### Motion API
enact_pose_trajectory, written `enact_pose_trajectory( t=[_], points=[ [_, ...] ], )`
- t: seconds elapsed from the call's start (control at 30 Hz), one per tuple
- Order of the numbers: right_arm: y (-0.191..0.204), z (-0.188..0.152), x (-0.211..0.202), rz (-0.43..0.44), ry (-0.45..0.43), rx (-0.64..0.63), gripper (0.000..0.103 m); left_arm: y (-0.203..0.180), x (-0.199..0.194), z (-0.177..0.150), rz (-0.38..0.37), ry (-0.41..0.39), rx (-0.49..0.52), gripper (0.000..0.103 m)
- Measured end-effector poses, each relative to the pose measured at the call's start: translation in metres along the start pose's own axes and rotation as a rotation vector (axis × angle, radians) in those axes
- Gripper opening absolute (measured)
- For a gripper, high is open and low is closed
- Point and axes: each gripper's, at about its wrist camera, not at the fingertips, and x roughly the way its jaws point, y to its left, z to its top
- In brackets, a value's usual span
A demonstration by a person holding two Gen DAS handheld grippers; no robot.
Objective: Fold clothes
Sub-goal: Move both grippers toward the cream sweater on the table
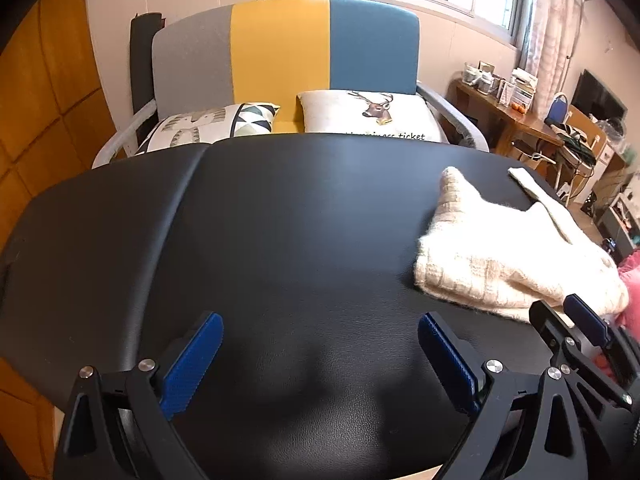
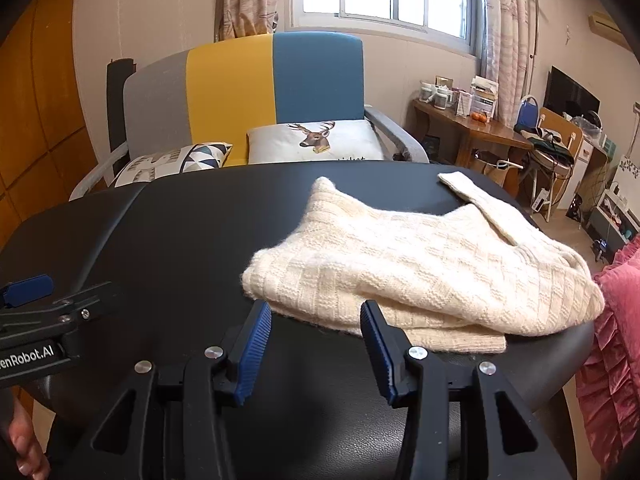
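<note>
A cream knit sweater [image 2: 424,272] lies folded on the right part of the black padded table [image 2: 192,232], one sleeve [image 2: 484,204] stretched toward the far right edge. It also shows in the left wrist view [image 1: 508,256]. My right gripper [image 2: 316,316] is open and empty, its blue fingertips just short of the sweater's near edge. My left gripper [image 1: 320,328] is open and empty over bare table [image 1: 280,240], left of the sweater. The right gripper's fingers [image 1: 588,316] show at that view's right edge. The left gripper's blue finger [image 2: 28,288] shows at the right wrist view's left edge.
A pink ruffled cloth [image 2: 612,344] hangs at the table's right edge. Behind the table stands a grey, yellow and blue sofa [image 2: 240,92] with two cushions [image 2: 316,142]. A cluttered wooden desk [image 2: 476,132] and chairs stand at the far right.
</note>
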Motion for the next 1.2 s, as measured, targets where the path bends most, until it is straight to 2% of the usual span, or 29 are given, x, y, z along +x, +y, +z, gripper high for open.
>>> enact_pose_trajectory(
  t=[0.17,0.23,0.63,0.97,1.2],
  points=[
    [-0.002,-0.001,-0.008,0.014,-0.01,0.04,0.048,-0.008,-0.001,-0.012,0.0,0.008,0.003,0.099],
    [-0.006,0.001,-0.004,0.016,0.012,0.043,0.048,-0.013,-0.002,-0.016,0.004,0.011,0.009,0.099],
    [-0.016,-0.002,0.002,-0.023,0.035,0.075,0.048,-0.025,-0.003,-0.02,-0.002,-0.003,0.041,0.099],
    [-0.028,-0.002,0.003,-0.042,0.034,0.099,0.048,-0.039,0.005,-0.019,-0.018,0.011,0.066,0.099],
    [-0.049,-0.002,0.004,-0.074,0.04,0.131,0.048,-0.06,0.014,-0.01,-0.039,0.012,0.103,0.099]
  ],
)
